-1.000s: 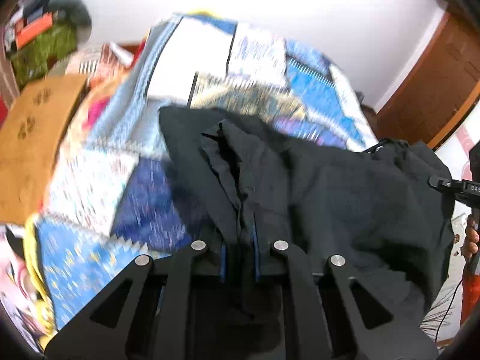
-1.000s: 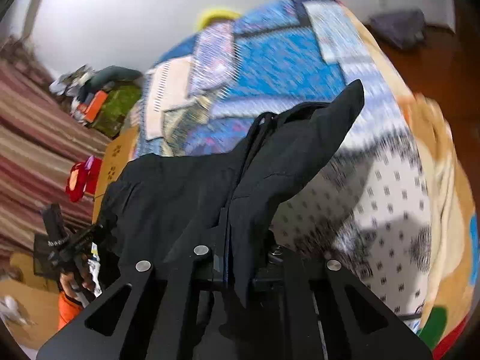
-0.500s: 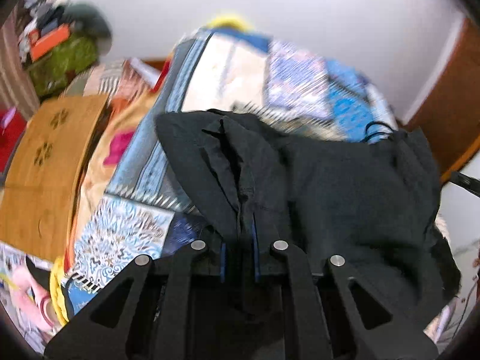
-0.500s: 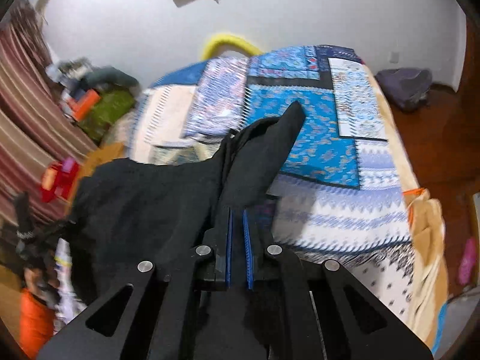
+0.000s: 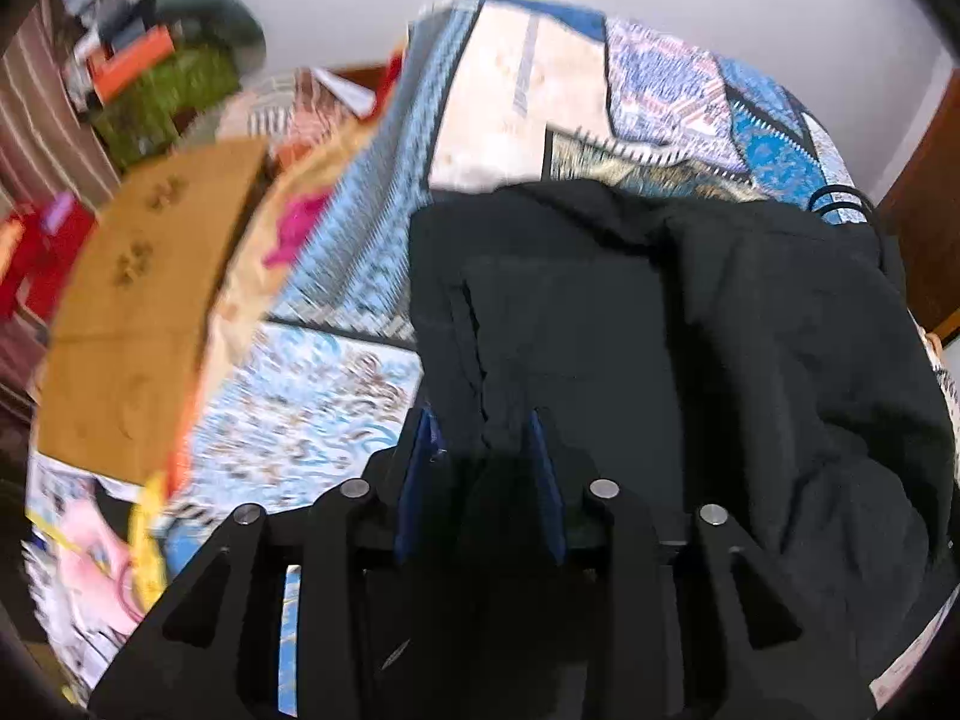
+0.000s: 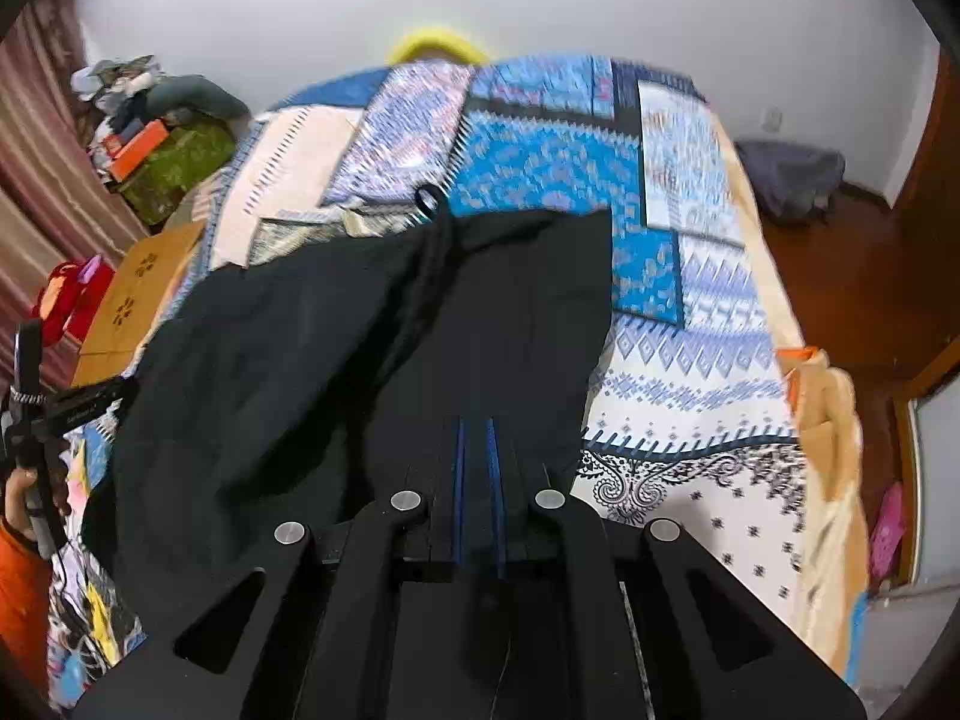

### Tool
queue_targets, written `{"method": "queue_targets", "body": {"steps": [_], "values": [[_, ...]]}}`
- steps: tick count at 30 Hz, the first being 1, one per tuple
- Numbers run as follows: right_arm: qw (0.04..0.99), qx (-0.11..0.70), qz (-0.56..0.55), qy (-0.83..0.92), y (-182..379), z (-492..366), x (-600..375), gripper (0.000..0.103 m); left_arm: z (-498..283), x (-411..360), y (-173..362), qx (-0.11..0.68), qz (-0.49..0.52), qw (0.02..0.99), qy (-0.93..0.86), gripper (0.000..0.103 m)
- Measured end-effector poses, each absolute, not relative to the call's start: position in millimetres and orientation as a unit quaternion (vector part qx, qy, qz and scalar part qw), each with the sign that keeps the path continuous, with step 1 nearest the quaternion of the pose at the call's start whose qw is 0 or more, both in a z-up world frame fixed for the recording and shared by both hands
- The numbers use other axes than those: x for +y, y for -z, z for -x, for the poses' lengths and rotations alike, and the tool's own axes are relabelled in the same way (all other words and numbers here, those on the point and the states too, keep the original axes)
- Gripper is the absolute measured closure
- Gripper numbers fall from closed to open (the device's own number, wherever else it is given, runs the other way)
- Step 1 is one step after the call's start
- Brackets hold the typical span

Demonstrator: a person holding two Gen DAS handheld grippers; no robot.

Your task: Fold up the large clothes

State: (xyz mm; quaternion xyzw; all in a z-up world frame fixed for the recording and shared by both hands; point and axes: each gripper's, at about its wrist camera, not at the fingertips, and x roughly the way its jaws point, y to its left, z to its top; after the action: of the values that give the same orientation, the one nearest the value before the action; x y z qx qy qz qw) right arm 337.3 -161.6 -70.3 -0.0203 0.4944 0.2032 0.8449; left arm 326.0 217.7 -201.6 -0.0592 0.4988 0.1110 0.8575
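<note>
A large black garment point(image 5: 690, 330) lies spread across the patchwork quilt point(image 5: 336, 396) of a bed. My left gripper point(image 5: 483, 438) sits at the garment's near left edge. Its jaws are opening: the blue pads point(image 5: 420, 450) stand apart with a loose fold of black cloth between them. In the right wrist view the same garment point(image 6: 360, 348) covers the quilt point(image 6: 540, 168), a drawstring loop at its far edge. My right gripper point(image 6: 474, 438) is shut on the garment's near right edge, pads almost together. The left gripper's body point(image 6: 66, 408) shows at far left, held by a hand point(image 6: 24, 492).
A tan wooden board point(image 5: 138, 300) leans beside the bed on the left, with a green box and clutter point(image 5: 162, 90) behind it. A brown door point(image 5: 924, 240) stands to the right. Wood floor point(image 6: 852, 276) and a grey bag point(image 6: 786, 174) lie past the bed's right side.
The left jaws have parted from a tight pinch on the cloth. Both grippers have come down and forward, and the garment now lies flatter and wider on the quilt.
</note>
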Motion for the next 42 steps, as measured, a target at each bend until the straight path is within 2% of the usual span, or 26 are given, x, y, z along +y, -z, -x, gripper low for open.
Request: {"method": "queue_targets", "body": {"steps": [2,4,6,8,9,11,14,25,32,35,37,39,40,42], "values": [[0.85,0.483,0.017,-0.212,60,-326,-163,0.094,-313,215,183,0.477,0.05,0.87,-0.115,0.053],[0.855,0.47,0.013,-0.22,44,-312,-167,0.083,-300,215,168,0.457,0.051,0.88,-0.118,0.051],[0.861,0.458,0.016,-0.219,31,-298,-169,0.051,-287,216,155,0.445,0.056,0.887,-0.113,0.05],[0.871,0.443,0.021,-0.213,21,-284,-171,0.033,-269,218,143,0.436,0.062,0.891,-0.109,0.044],[0.876,0.433,0.024,-0.21,16,-274,-175,0.031,-262,218,140,0.434,0.064,0.892,-0.107,0.042],[0.878,0.428,0.027,-0.211,11,-262,-180,0.03,-244,220,136,0.431,0.067,0.893,-0.109,0.037],[0.876,0.435,0.019,-0.207,14,-250,-194,0.03,-222,228,139,0.436,0.079,0.889,-0.113,0.034],[0.849,0.504,-0.014,-0.156,63,-231,-247,0.03,-165,262,221,0.52,0.159,0.832,-0.107,0.034],[0.825,0.547,-0.033,-0.139,108,-232,-264,0.03,-170,265,267,0.552,0.195,0.805,-0.1,0.034],[0.808,0.571,-0.048,-0.135,131,-238,-264,0.029,-177,257,275,0.557,0.186,0.802,-0.108,0.026],[0.815,0.562,-0.038,-0.135,134,-236,-260,0.029,-178,249,273,0.555,0.17,0.807,-0.114,0.026],[0.818,0.556,-0.025,-0.147,132,-230,-251,0.032,-175,239,267,0.549,0.154,0.814,-0.111,0.033],[0.817,0.554,-0.021,-0.158,131,-227,-247,0.034,-173,236,265,0.547,0.145,0.817,-0.108,0.041],[0.815,0.55,0.001,-0.181,128,-218,-233,0.052,-169,223,257,0.543,0.113,0.826,-0.099,0.054]]}}
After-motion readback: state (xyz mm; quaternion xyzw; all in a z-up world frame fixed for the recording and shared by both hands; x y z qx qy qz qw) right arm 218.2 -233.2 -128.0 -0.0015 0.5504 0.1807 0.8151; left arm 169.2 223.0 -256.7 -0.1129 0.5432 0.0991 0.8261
